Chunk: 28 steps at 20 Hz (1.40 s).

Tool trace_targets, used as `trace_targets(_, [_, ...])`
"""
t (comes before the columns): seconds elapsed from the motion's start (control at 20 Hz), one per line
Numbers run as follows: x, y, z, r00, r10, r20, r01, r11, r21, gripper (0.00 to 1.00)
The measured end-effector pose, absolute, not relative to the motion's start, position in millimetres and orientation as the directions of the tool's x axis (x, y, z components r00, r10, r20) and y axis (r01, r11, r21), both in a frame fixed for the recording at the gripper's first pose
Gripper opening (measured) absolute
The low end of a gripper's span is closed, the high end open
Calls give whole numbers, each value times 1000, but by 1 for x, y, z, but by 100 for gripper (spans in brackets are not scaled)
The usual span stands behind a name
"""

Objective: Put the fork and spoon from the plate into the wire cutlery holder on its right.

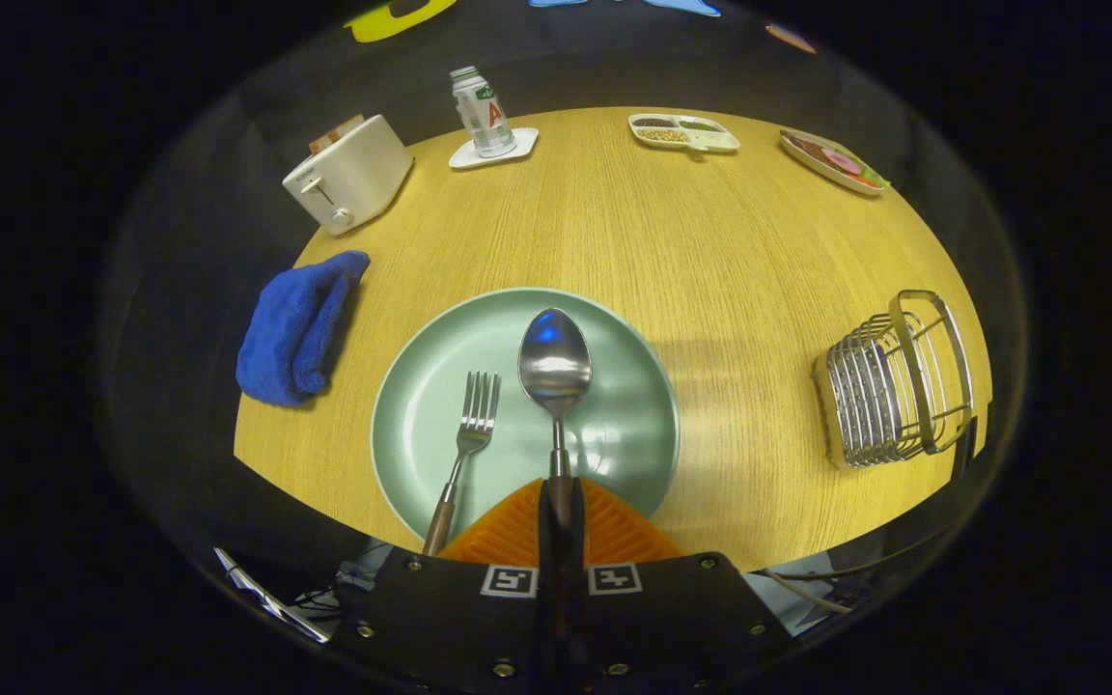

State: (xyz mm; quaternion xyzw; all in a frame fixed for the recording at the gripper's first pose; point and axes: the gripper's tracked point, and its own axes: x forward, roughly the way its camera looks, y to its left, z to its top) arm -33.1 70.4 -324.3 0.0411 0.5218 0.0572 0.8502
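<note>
- Spoon [555,365]: metal, bowl facing up, extended straight ahead of the gripper [561,502] over the middle of the plate; its handle ran back into the narrow slot between the two fingers.
- Gripper: fingers drawn together, both pressed on the spoon's handle. Whether the spoon was lifted off the plate or rested on it could not be told.
- Fork [467,446]: metal with a brown handle, lay on the plate just to the left of the spoon, tines pointing away, handle end crossing the near rim beside the left finger. Untouched.
- Plate [421,386]: round, pale green, on the near part of the table, just ahead of the fingers.
- Wire cutlery holder [894,381]: metal wire basket with a loop handle, stood on the table well to the right of the plate, near the table's edge. No cutlery was seen in it.
- Progress, as judged: nothing delivered yet. The spoon was in hand, so the first pick looked under way; its carry to the holder, and the whole handling of the fork, remained.
- Table [730,261]: light wood grain, rounded far edge.
- Blue cloth [297,328]: bunched, left of the plate at the table's edge.
- Toaster [348,174]: white, far left.
- Bottle [482,112]: upright on a white coaster, far side.
- Two food trays [683,132]: far right side.
</note>
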Motion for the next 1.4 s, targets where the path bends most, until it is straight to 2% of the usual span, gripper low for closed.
trace_targets(0.35, [-21,35,-291,542,97,-834,9,993,121,5])
trace_targets(0.8, [-20,-40,-257,619,-30,-784,168,981,95,5])
trace_targets(1.15, [-34,-94,-243,627,-117,-770,290,953,91,5])
trace_targets(1.4, [-51,-119,-249,580,-138,-803,344,935,88,5])
